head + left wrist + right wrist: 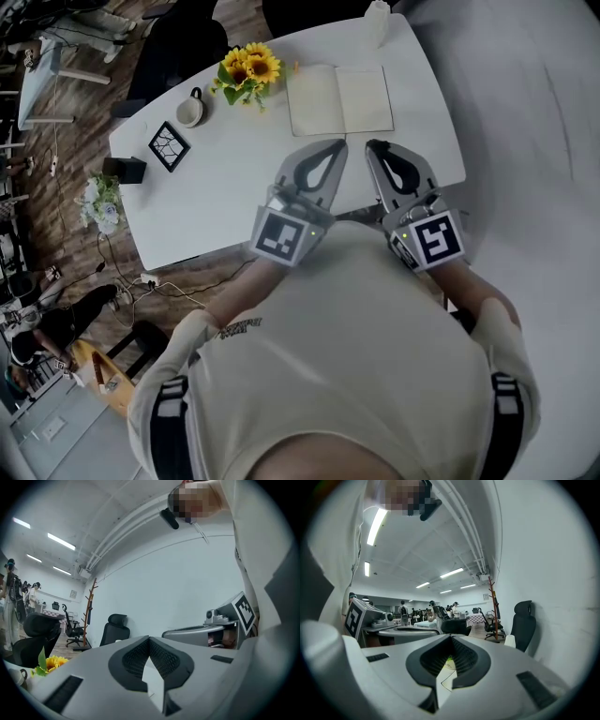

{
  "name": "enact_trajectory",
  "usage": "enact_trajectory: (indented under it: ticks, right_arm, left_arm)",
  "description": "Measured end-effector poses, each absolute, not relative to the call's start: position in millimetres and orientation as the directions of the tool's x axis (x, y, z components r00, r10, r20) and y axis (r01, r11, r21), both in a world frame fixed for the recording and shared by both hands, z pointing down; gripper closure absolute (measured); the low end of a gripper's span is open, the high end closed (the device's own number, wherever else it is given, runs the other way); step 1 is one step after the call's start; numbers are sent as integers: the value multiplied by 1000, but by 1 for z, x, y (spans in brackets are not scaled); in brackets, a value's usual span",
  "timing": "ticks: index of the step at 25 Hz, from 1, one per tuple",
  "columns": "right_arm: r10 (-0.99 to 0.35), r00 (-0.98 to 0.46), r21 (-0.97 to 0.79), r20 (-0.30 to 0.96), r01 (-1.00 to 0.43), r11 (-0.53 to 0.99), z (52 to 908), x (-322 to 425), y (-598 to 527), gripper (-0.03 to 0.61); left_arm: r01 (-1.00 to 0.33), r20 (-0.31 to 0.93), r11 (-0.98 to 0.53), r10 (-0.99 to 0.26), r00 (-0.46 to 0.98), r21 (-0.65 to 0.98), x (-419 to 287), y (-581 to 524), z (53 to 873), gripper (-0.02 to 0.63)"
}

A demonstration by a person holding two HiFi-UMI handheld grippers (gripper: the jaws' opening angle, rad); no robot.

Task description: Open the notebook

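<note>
In the head view the notebook (339,98) lies open on the table (216,187), well apart from me; the task looks finished. Left gripper view: my left claw (149,640) is closed, holding nothing. Right gripper view: my right claw (451,639) too, closed and empty.

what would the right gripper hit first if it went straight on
Likely the open notebook, straight ahead of the right gripper; height is unclear, so it might pass above.
</note>
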State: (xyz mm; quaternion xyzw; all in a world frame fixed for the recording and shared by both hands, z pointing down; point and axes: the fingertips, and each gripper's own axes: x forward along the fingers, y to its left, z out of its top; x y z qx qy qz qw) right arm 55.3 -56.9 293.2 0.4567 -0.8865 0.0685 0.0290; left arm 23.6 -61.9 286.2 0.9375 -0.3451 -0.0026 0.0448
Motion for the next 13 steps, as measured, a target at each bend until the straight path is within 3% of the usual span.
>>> enact_trajectory:
  ticks: [13]
  right_arm:
    - [-798, -588, -100, 133, -809, 579, 303, 54, -53, 577]
  left_arm:
    - [-639, 48, -765, -637, 769, 79, 26, -61, 295, 606]
